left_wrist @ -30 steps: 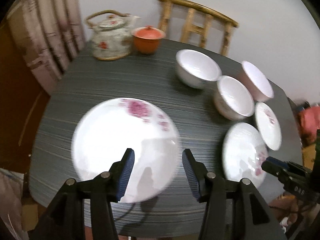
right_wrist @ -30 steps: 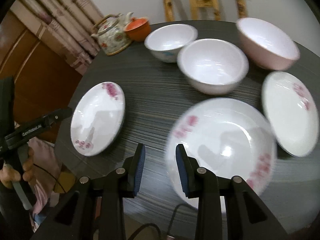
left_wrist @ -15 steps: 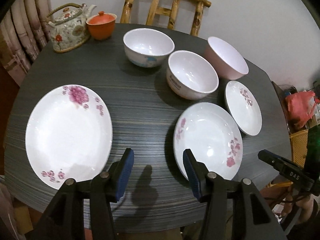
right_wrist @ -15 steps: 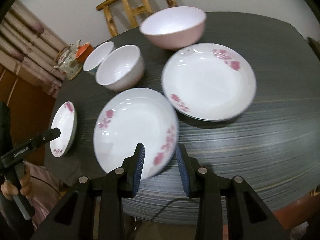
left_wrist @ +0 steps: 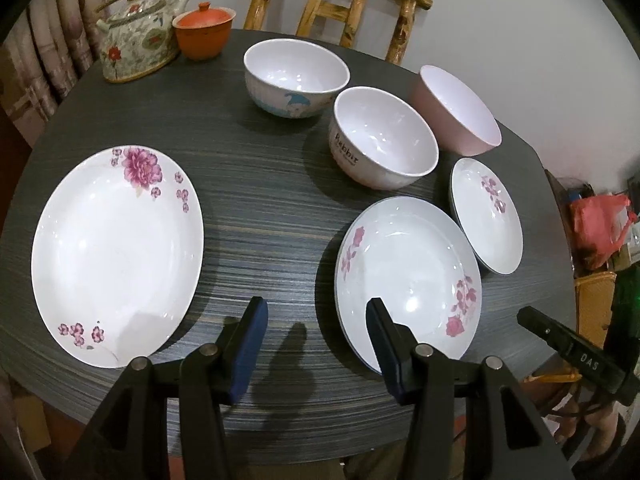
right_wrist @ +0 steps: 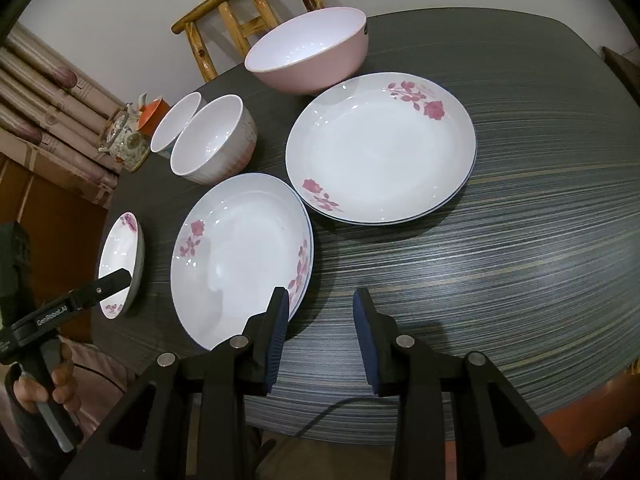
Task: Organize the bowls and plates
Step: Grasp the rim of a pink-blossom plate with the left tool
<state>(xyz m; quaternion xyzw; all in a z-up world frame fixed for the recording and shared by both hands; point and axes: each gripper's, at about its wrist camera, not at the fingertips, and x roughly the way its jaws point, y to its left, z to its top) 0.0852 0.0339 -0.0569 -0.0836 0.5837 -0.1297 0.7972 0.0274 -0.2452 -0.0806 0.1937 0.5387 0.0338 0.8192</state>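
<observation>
Sorting has not started, by the look of it: three plates and three bowls lie singly on the worktop (left_wrist: pixel 248 216), none stacked. The large plate (left_wrist: pixel 116 256) sits at the left, an oval with its long axis running near-to-far; the middle plate (left_wrist: pixel 404 276) and small plate (left_wrist: pixel 486 216) are round, face up. All bowls (left_wrist: pixel 380 140) stand upright, mouths up. Left gripper (left_wrist: pixel 316 344) and right gripper (right_wrist: pixel 320 340) are both released, holding nothing.
</observation>
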